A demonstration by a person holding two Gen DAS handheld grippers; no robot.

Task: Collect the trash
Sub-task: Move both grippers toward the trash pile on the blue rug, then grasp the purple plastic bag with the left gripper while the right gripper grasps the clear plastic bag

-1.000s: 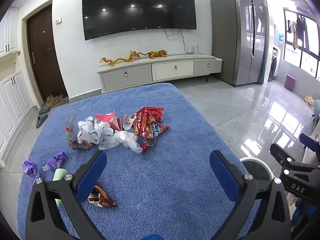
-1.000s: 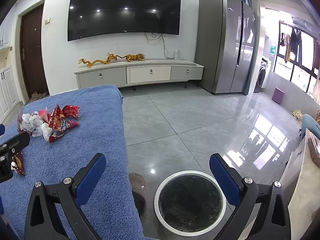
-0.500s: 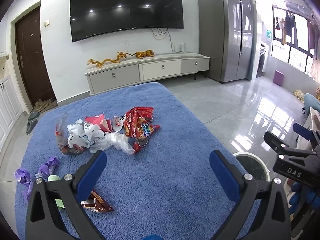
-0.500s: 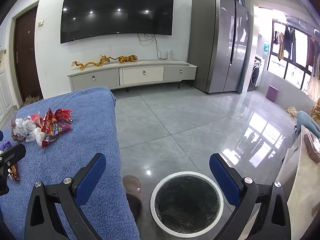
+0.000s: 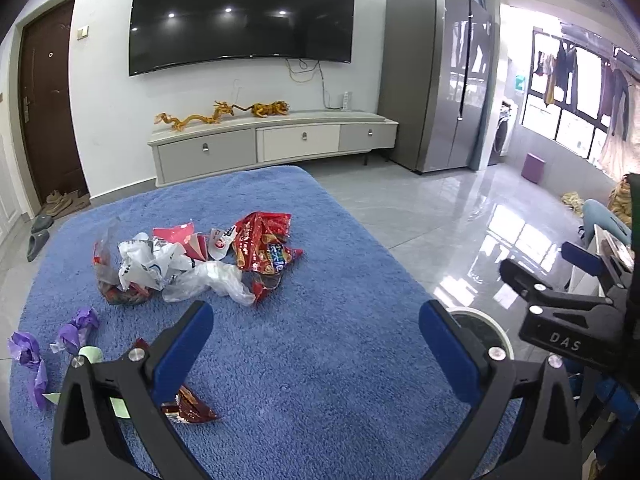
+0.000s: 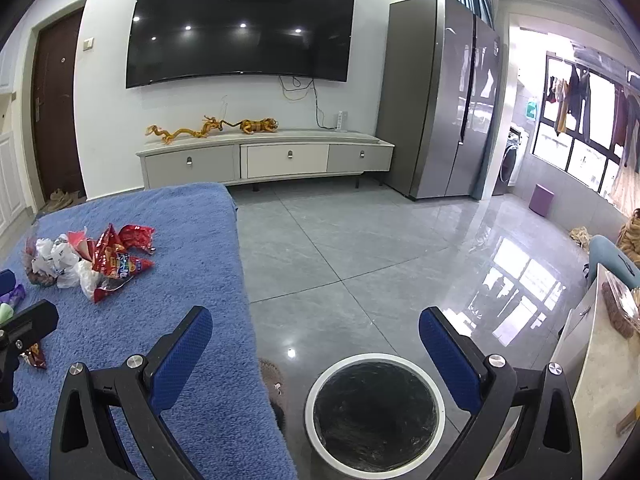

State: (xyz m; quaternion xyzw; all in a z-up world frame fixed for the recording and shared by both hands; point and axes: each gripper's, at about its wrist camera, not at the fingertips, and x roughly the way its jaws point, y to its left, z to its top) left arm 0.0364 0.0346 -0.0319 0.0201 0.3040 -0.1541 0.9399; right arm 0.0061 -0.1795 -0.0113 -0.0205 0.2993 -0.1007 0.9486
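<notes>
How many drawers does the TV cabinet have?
3, side by side across the TV cabinet: left drawer, middle drawer, right drawer. None seem hidden.

In the left wrist view a heap of wrappers [image 5: 200, 260] lies on the table [image 5: 340, 360] at centre left, with crumpled scraps [image 5: 52, 344] at the lower left edge. In the right wrist view the table fills the left half, and the bin [image 6: 374, 414] stands on the floor [image 6: 380, 248] at bottom centre, just right of the table.
</notes>
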